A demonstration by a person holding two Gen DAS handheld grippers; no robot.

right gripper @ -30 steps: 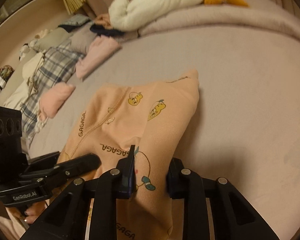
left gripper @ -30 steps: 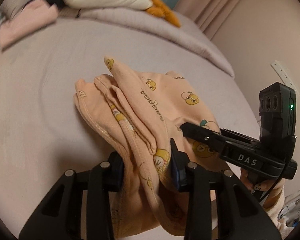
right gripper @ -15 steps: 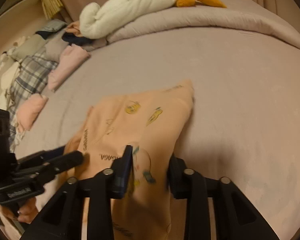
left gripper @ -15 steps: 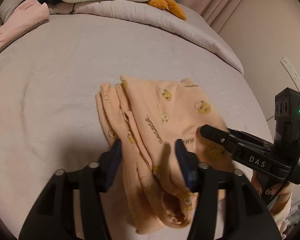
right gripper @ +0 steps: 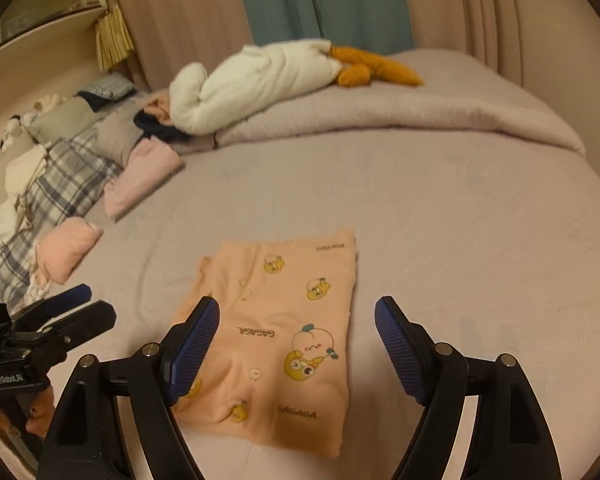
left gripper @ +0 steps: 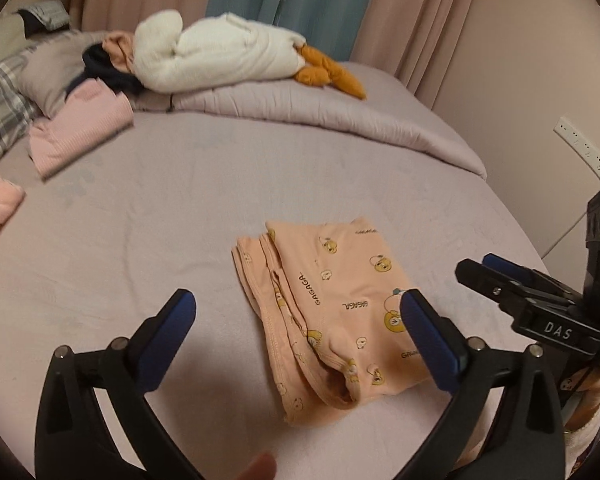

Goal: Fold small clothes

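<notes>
Peach printed garment [right gripper: 284, 336] folded into rectangle, flat on mauve bedsheet [right gripper: 440, 208], near front middle of bed. Left gripper [left gripper: 296, 332] spread wide, holding nothing, above garment's near edge without touching. Right gripper [right gripper: 296, 340] also wide apart, empty, over same garment. Pink folded clothes [left gripper: 82, 128] well apart at far left, beside plaid pillow [right gripper: 60, 184]. White goose plush [left gripper: 220, 56] lying on rolled duvet [right gripper: 400, 116] at back.

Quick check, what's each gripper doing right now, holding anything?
Left gripper: open, holding nothing, above the folded peach garment on the bed.
Right gripper: open, holding nothing, over the same garment.
</notes>
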